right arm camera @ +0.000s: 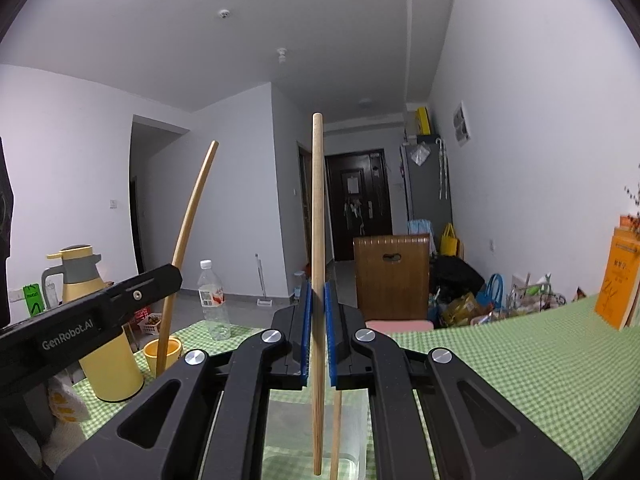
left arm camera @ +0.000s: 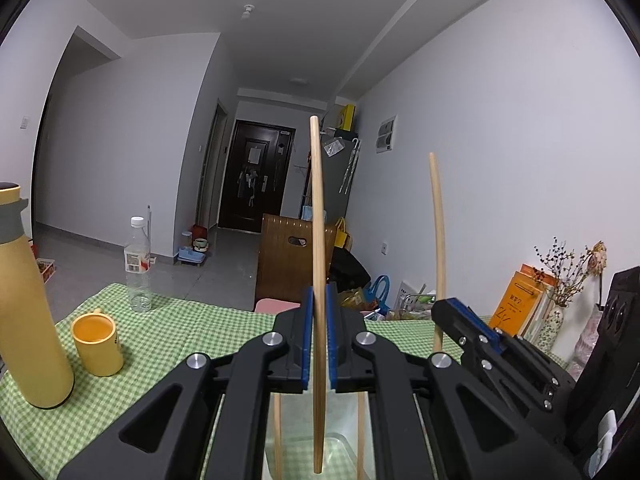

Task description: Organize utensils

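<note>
In the left wrist view, my left gripper (left arm camera: 319, 300) is shut on a wooden chopstick (left arm camera: 318, 208) that stands upright between its blue pads. To its right, my right gripper (left arm camera: 444, 310) holds a second chopstick (left arm camera: 438, 240), also upright. The right wrist view shows my right gripper (right arm camera: 319, 300) shut on its chopstick (right arm camera: 318, 208), with my left gripper (right arm camera: 170, 276) and its chopstick (right arm camera: 190, 224) to the left. Under both grippers sits a clear container (left arm camera: 346, 420) (right arm camera: 356, 420) with more wooden sticks (left arm camera: 277, 432) (right arm camera: 335, 432) standing in it.
A green checked cloth (left arm camera: 180, 340) covers the table. A yellow flask (left arm camera: 28, 300), a yellow mug (left arm camera: 98, 344) and a water bottle (left arm camera: 138, 268) stand at the left. An orange book (left arm camera: 516, 304) and a vase of dried flowers (left arm camera: 554, 320) are at the right. A wooden chair (left arm camera: 296, 256) stands behind the table.
</note>
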A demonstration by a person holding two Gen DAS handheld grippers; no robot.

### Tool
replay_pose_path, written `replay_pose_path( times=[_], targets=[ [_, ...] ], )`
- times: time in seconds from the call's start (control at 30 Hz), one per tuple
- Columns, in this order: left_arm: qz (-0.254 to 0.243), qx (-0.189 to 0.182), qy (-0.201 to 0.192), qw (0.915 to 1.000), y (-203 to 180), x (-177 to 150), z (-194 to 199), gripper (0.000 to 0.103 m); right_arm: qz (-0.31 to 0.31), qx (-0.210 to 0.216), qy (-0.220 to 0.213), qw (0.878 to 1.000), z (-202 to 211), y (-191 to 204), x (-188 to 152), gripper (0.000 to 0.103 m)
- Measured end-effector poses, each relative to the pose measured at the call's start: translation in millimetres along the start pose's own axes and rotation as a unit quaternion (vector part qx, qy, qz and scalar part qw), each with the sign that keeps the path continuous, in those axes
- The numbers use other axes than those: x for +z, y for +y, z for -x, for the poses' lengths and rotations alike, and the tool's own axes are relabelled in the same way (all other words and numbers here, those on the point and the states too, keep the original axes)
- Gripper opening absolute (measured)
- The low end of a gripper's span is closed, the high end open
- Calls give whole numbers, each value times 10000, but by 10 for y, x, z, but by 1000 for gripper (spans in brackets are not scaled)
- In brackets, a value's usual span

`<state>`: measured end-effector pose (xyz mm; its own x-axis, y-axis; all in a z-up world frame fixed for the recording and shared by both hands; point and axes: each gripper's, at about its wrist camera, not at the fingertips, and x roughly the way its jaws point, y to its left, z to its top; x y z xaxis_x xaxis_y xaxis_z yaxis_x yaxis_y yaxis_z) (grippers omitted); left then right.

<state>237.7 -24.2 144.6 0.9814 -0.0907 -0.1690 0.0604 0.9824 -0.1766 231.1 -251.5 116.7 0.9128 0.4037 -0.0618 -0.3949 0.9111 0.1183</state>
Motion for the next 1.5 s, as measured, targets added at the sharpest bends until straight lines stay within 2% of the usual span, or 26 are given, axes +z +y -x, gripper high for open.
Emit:
replay_pose_path(
  times=[0.27, 0.43, 0.47, 0.5, 0.53, 0.57, 0.6, 0.63, 0.67, 0.7, 0.77, 0.8, 1.03, 1.5],
  targets=[
    [-24, 45, 249, 9997, 68, -266, -307, 4, -55, -13, 273, 9996, -160, -50, -221, 7],
    [-50, -73, 502, 9987, 141, -424, -390, 6, 43, -102, 434, 9990, -169, -59, -336, 7],
    [-65, -101, 550, 9984, 163, -445, -385, 18, 76, -164, 429, 9989, -142, -60, -351, 8],
    [-67, -90, 541, 9985, 199, -461, -356, 36, 81, -192, 450, 9988, -102, -79, -367, 18],
    [-42, -65, 506, 9987, 245, -466, -315, 47, 74, -203, 494, 9985, -79, -107, -372, 31],
    [-2, -68, 480, 9988, 276, -463, -287, 62, 65, -239, 509, 9984, -37, -137, -381, 60],
    [75, -104, 427, 9990, 337, -450, -228, 65, 74, -261, 480, 9985, 11, -162, -388, 65],
    [109, -107, 401, 9991, 374, -436, -188, 67, 99, -282, 476, 9984, 35, -186, -387, 65],
    [127, -93, 380, 9992, 411, -421, -150, 78, 135, -346, 494, 9981, 85, -205, -392, 68],
    [165, -82, 333, 9993, 456, -404, -101, 94, 125, -379, 509, 9979, 118, -231, -393, 78],
    [253, 10, 201, 9995, 518, -386, -5, 96, 84, -391, 524, 9978, 162, -269, -402, 94],
    [258, 78, 179, 9995, 546, -380, 30, 96, 83, -412, 521, 9978, 191, -280, -403, 95],
    [170, 253, 179, 9994, 586, -406, 184, 96, 162, -571, 651, 9961, 268, -221, -446, 95],
    [-11, 229, 103, 9997, 488, -485, 672, 96, 159, -632, 680, 9956, 616, -142, -437, 95]
  ],
)
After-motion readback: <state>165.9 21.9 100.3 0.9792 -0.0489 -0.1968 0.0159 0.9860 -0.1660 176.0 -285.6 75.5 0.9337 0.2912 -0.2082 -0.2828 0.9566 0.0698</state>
